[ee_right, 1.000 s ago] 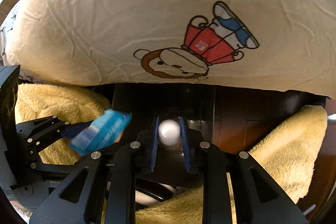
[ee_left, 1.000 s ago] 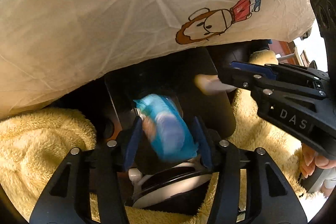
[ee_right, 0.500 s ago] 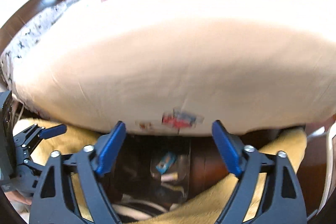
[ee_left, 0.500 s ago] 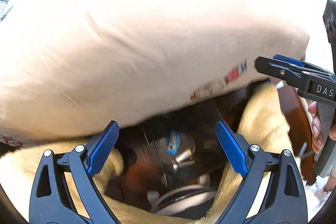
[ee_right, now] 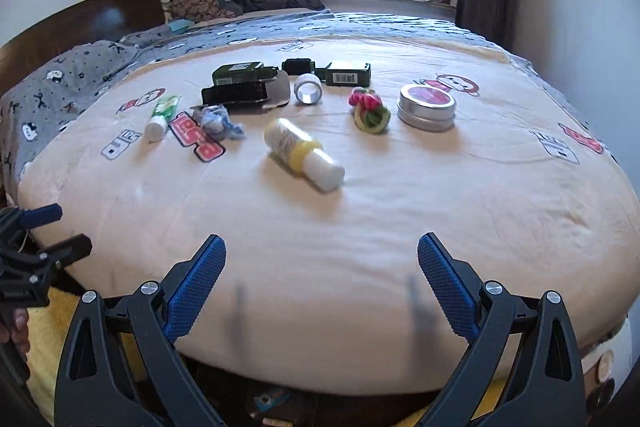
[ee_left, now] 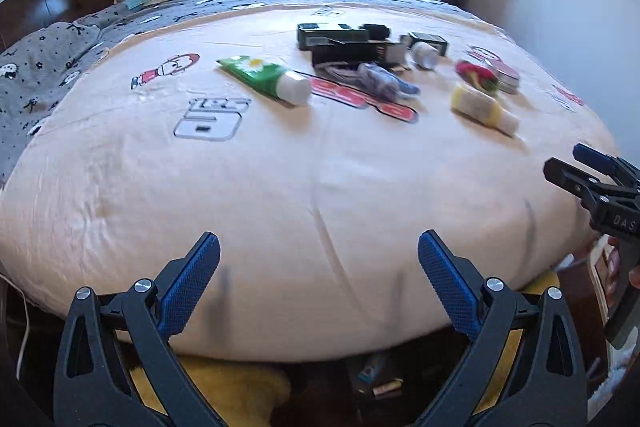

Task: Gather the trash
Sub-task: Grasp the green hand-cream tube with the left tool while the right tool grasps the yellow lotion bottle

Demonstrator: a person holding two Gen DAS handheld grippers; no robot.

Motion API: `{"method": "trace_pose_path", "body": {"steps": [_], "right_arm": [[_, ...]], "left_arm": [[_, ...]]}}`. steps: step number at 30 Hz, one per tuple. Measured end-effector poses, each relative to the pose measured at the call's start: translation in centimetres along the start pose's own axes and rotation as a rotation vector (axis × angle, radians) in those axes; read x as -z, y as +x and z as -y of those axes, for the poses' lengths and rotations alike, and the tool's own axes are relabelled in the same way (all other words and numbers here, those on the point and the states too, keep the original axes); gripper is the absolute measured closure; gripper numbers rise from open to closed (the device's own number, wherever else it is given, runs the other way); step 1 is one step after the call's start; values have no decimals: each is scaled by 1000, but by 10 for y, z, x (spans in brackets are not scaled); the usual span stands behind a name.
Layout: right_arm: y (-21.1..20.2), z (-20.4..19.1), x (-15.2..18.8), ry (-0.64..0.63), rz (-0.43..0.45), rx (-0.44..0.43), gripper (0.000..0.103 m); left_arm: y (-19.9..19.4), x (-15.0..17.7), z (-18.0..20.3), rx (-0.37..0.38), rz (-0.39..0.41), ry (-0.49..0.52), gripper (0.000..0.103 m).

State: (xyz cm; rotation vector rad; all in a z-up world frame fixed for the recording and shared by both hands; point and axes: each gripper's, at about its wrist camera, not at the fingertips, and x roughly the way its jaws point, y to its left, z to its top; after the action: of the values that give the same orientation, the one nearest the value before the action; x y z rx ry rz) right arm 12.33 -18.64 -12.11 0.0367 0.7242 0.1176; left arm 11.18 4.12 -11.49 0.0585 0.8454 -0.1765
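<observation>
Left wrist view is showing the left tool [ee_left: 319, 261] with its blue ribbed pads spread wide and gripping nothing, hanging over the near edge of the cream printed bed cover [ee_left: 280, 187]; the right tool [ee_right: 322, 263] is likewise splayed and empty. Below the bed edge, a dark bin [ee_left: 376, 379] is holding a blue wrapper and a small pale piece, beside a fluffy yellow blanket [ee_left: 224, 387]. Further out, the trash is lying on the soft, wrinkled cover: a smooth yellow-banded white bottle [ee_right: 304, 153] on its side nearest, then a green squeeze tube with a white cap [ee_left: 266, 79], a crumpled grey-blue rag [ee_right: 218, 123], a red-and-green tangle of bands [ee_right: 370, 109], a round metal tin with a red lid [ee_right: 426, 107], a tape roll [ee_right: 308, 89], and dark green cardboard boxes [ee_right: 244, 83] farthest. The risk seems to be the rounded bottle rolling away on the yielding cover if a pad is nudging it off-centre, and the slick tube slipping from a shallow pinch; the limp rag may be dragging neighbours along.
</observation>
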Motion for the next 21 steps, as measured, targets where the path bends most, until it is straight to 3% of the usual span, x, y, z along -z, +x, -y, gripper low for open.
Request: {"method": "trace_pose_path", "body": {"steps": [5, 13, 19, 21], "right_arm": [[27, -11, -22, -54, -4, 10, 8], [60, -18, -43, -89, -30, 32, 20], [81, -21, -50, -111, -59, 30, 24], [87, -21, -50, -119, -75, 35, 25]], "left_arm": [[30, -39, -13, -36, 7, -46, 9], [76, -112, -22, -137, 29, -79, 12], [128, -135, -29, -199, -56, -113, 25], [143, -135, -34, -174, -98, -140, 34]]}}
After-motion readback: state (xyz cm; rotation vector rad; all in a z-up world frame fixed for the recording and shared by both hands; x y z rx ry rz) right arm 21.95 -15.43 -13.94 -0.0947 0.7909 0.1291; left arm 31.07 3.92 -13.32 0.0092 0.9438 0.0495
